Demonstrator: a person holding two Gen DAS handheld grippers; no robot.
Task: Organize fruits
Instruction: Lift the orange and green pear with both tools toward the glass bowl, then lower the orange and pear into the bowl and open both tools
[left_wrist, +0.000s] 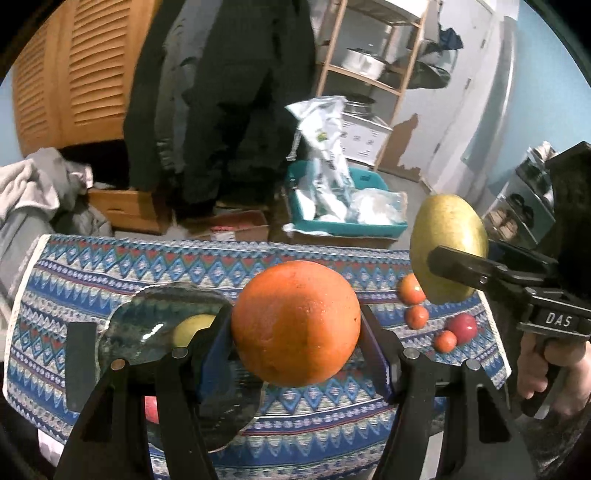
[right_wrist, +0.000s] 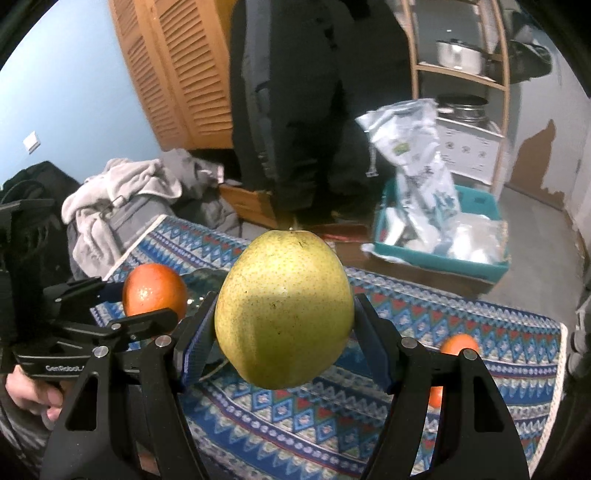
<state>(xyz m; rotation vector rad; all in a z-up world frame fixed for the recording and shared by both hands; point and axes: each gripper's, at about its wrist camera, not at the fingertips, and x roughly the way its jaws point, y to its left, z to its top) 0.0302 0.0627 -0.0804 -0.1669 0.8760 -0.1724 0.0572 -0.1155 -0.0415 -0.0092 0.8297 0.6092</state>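
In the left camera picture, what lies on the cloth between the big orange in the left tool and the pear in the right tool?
In the left wrist view, only bare patterned cloth shows between the orange and the pear; two small oranges sit under the pear's edge.

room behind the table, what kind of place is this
Probably a lived-in room at home, used partly for storage: dark coats hang by louvered wooden doors, a wooden shelf holds metal pots, and a laundry pile sits beside the cloth-covered table.
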